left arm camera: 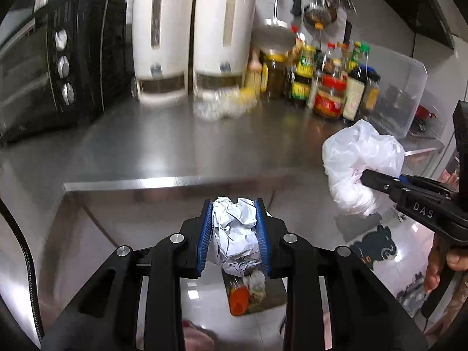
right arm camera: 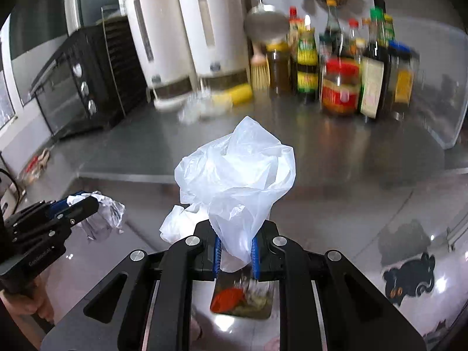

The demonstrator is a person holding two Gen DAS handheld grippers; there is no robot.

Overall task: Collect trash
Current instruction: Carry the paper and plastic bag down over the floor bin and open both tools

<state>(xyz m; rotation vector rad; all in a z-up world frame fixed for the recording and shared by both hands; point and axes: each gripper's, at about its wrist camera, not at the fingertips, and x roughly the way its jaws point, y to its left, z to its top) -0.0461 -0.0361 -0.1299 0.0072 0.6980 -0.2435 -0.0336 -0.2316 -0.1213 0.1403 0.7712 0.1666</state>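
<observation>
A crumpled ball of white paper [left arm camera: 237, 234] is clamped between the blue pads of the left tongs [left arm camera: 234, 234], which are closed down to the width of the ball; the same paper [right arm camera: 101, 216] is seen from the right wrist view, sticking out past the fingertips of the left tongs [right arm camera: 79, 209]. A thin white plastic bag [right arm camera: 237, 181] is pinched at its lower part by the right tongs [right arm camera: 235, 253], whose pads are drawn nearly together on the film, while the rest of the bag billows up and forward of them. In the left wrist view the bag [left arm camera: 359, 169] is seen to the right of the left tongs, gripped by the right tongs [left arm camera: 377, 182]. Both pairs of tongs are held off the front edge of the steel table [left arm camera: 175, 146], not over it. Below and just behind each pair of tongs an open bin [right arm camera: 242, 301] is visible on the floor, with red and pale scraps inside. Ahead of the tongs, at the back of the table, two tall white dispensers [left arm camera: 193, 29] are stood side by side, with a black toaster oven [left arm camera: 58, 70] to their left and a cluster of sauce bottles and jars [left arm camera: 330, 84] to their right. A clear plastic box [left arm camera: 403, 96] is set beyond the bottles, further right.
</observation>
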